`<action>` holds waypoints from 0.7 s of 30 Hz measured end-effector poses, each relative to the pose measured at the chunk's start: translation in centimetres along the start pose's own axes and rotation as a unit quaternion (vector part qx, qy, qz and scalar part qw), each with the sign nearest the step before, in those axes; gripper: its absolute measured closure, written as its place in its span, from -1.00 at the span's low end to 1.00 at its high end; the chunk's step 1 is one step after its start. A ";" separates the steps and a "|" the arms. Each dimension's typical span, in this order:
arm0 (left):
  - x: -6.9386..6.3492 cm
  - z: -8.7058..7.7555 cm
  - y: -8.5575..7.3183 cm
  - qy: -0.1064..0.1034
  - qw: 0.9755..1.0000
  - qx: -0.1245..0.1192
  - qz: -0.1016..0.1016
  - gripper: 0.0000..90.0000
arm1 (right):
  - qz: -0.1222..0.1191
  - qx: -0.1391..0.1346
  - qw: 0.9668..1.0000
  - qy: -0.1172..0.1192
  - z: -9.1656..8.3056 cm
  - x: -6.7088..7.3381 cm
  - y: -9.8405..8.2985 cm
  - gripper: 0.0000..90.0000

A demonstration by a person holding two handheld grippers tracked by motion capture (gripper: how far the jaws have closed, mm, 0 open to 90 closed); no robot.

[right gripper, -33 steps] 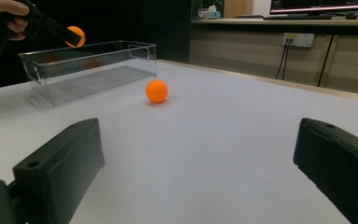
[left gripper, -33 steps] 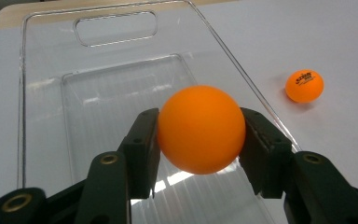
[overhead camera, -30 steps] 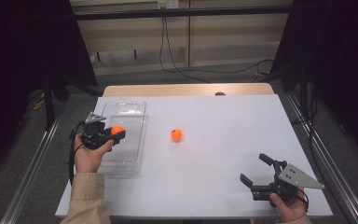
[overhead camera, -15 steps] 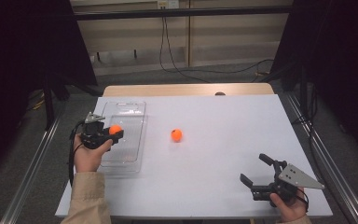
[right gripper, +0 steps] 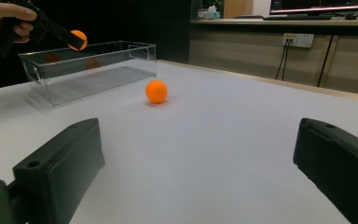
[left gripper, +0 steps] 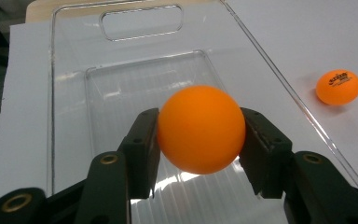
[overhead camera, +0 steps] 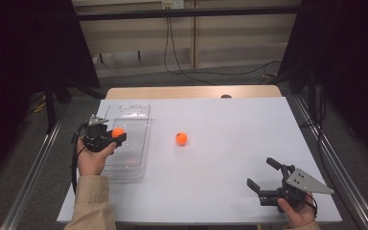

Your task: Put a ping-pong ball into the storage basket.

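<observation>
Ball (left gripper: 200, 129) clamped in left claw (left gripper: 200, 140) over clear bin (left gripper: 70, 93); right gripper view shows right claw (right gripper: 196, 172) wide, w/ nothing in it.

Plain bright orange on held ball (left gripper: 199, 129), no marking visible. Same orange on second ball (left gripper: 338, 87), with small dark printed lettering. Clear, colourless plastic on tray (overhead camera: 129, 111), ribbed lines across floor. Matt black on left gripper (left gripper: 199, 140) and right gripper (overhead camera: 264, 175); grey plate atop the latter. White table (overhead camera: 230, 143), pale wood strip at far edge. Beige sleeve (overhead camera: 92, 203).
</observation>
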State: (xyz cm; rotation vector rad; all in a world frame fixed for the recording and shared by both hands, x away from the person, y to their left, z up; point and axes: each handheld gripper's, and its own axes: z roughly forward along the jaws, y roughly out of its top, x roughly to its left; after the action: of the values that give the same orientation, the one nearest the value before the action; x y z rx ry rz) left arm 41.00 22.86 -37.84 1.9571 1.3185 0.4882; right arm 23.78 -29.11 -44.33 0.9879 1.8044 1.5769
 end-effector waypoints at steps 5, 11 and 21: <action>0.1 0.1 0.0 0.003 1.000 0.000 -0.001 0.13 | 0.000 0.000 1.000 0.000 0.0 0.0 0.0 -0.98; 0.1 0.2 0.0 0.003 1.000 0.004 -0.002 0.13 | 0.000 0.000 1.000 0.001 0.0 0.0 0.0 -0.98; 0.1 0.4 -0.1 0.007 1.000 0.008 -0.001 0.13 | -0.001 0.000 1.000 0.001 0.0 0.0 0.0 -0.98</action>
State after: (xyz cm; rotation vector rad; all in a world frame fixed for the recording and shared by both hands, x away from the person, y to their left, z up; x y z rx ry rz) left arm 41.24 22.87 -38.16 1.9684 1.3363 0.4922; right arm 23.79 -29.11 -44.32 0.9851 1.8057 1.5771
